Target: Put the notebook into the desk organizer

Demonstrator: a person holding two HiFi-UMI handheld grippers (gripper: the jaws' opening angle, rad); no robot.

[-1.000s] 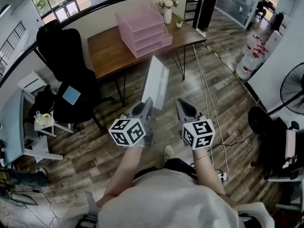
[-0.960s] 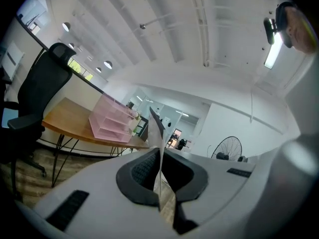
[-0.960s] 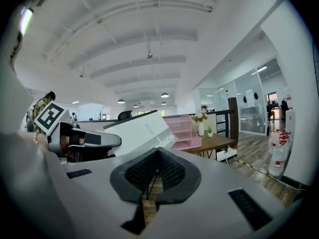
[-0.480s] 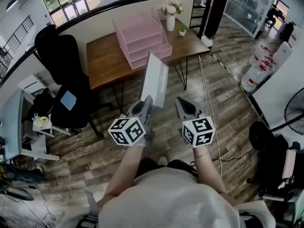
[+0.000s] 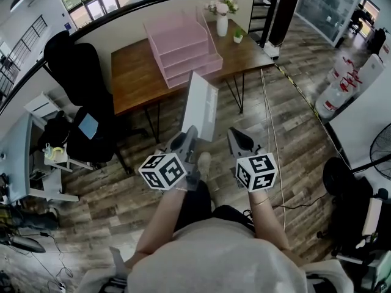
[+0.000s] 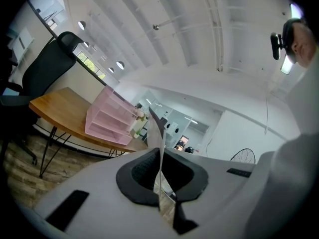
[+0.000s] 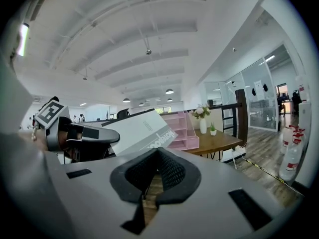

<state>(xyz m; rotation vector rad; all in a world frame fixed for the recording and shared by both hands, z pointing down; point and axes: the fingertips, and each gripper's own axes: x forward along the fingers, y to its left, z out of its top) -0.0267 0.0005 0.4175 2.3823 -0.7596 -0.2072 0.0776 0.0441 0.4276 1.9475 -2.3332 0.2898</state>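
Note:
A white notebook (image 5: 200, 105) stands upright on edge in the air, with my left gripper (image 5: 190, 134) shut on its lower end. In the left gripper view its thin edge (image 6: 159, 151) runs up between the two dark pads. In the right gripper view its printed cover (image 7: 142, 131) shows ahead, beside the left gripper (image 7: 97, 134). The pink desk organizer (image 5: 181, 46) with stacked trays sits on the brown table (image 5: 137, 78), well ahead of both grippers. It also shows in both gripper views, organizer (image 6: 110, 123) and organizer (image 7: 183, 129). My right gripper (image 5: 236, 137) is shut and holds nothing.
A black office chair (image 5: 79, 81) stands left of the table. A white vase of flowers (image 5: 221, 18) and a small plant (image 5: 238, 35) stand at the table's right end. A cable (image 5: 272, 127) runs over the wooden floor; water bottles (image 5: 343, 81) stand at the right.
The table and organizer have drawn a little nearer as the person steps forward; a shoe now shows between the grippers. Both grippers keep the same pose, the notebook still held.

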